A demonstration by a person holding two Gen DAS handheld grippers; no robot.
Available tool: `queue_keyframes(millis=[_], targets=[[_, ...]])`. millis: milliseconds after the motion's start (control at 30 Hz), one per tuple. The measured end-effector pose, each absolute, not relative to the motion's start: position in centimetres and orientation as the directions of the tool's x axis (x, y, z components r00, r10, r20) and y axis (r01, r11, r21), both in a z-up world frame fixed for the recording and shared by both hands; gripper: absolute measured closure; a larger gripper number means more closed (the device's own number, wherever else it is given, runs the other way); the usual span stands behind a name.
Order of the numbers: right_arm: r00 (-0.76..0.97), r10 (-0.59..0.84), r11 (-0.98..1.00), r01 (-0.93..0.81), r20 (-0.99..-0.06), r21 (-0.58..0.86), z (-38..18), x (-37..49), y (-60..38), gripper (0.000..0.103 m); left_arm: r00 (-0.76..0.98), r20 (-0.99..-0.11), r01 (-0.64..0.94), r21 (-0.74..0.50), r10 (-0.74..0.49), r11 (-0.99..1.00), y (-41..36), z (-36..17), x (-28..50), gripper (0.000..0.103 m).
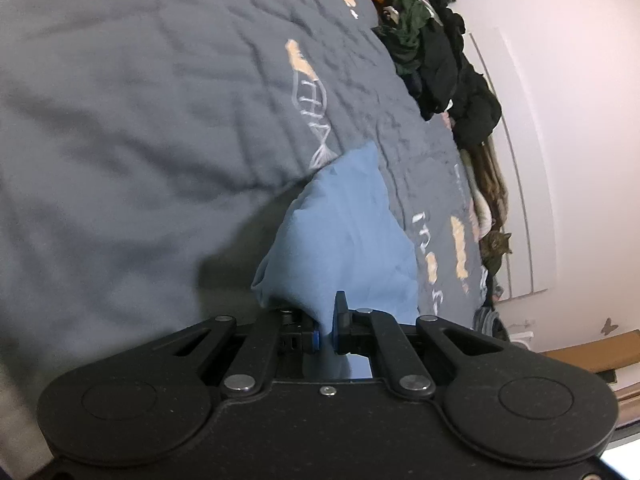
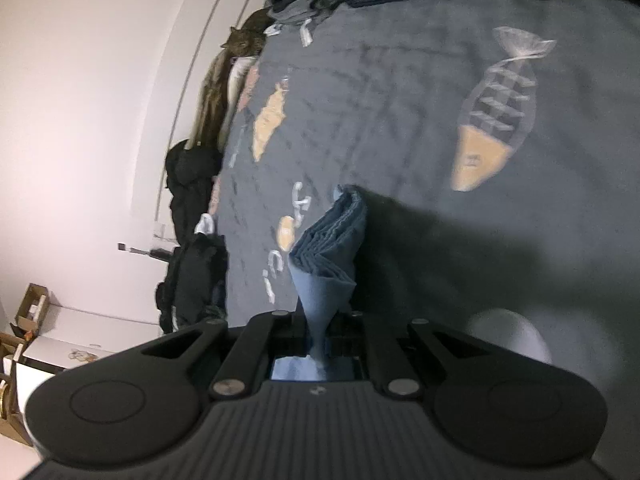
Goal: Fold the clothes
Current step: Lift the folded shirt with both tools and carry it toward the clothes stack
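A light blue garment (image 1: 344,236) hangs above a grey bedspread (image 1: 140,120) printed with fish skeletons. My left gripper (image 1: 326,330) is shut on one edge of the garment, cloth pinched between its black fingers. In the right wrist view my right gripper (image 2: 318,340) is shut on another part of the same blue garment (image 2: 332,248), whose bunched, ribbed edge sticks out beyond the fingers over the bedspread (image 2: 400,120). Both fingertips are partly hidden by cloth.
A pile of dark clothes (image 1: 440,52) lies along the bed's far edge by the white wall; it also shows in the right wrist view (image 2: 192,240). A tabby cat (image 1: 496,248) rests at the bed edge (image 2: 244,40). Cardboard boxes (image 2: 28,312) stand by the wall.
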State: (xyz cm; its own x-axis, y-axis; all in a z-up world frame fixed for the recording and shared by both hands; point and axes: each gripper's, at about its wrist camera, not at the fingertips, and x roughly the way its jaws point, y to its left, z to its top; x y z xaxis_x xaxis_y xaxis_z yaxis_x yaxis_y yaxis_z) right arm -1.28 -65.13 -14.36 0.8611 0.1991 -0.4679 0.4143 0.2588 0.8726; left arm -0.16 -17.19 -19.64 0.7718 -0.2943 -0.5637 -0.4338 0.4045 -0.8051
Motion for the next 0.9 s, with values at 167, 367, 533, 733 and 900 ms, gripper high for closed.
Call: queue_keyframes(millis=[167,367,533,733,900], targets=[[0.852,0.213,0.236,0.429,-0.477,0.872,-13.7,-6.2,-65.4,0.098,0.769,-0.572,-0.426,-0.792,-0.285,0.438,-17.4,-16.4,-3.7,0.097],[0.858,0.223,0.270,0.401,-0.462,0.875,-10.6,-9.7,-65.8,0.098,0.768,-0.573,-0.387,-0.770,-0.284,0.507,-19.0,-12.4,-6.6,0.097],[0.867,0.231,0.281,0.375,-0.442,0.883,-8.5,-12.4,-67.5,0.098,0.779,-0.559,-0.352,-0.765,-0.285,0.539,-20.6,-9.9,-8.6,0.097],[0.894,0.213,0.247,0.342,-0.395,0.906,-6.5,-15.4,-69.8,0.098,0.794,-0.521,-0.286,-0.775,-0.313,0.564,-23.1,-6.9,-9.5,0.097],[0.911,0.184,0.247,0.322,-0.370,0.914,-4.4,-17.2,-71.4,0.098,0.798,-0.492,-0.235,-0.785,-0.347,0.574,-25.1,-4.8,-9.8,0.097]])
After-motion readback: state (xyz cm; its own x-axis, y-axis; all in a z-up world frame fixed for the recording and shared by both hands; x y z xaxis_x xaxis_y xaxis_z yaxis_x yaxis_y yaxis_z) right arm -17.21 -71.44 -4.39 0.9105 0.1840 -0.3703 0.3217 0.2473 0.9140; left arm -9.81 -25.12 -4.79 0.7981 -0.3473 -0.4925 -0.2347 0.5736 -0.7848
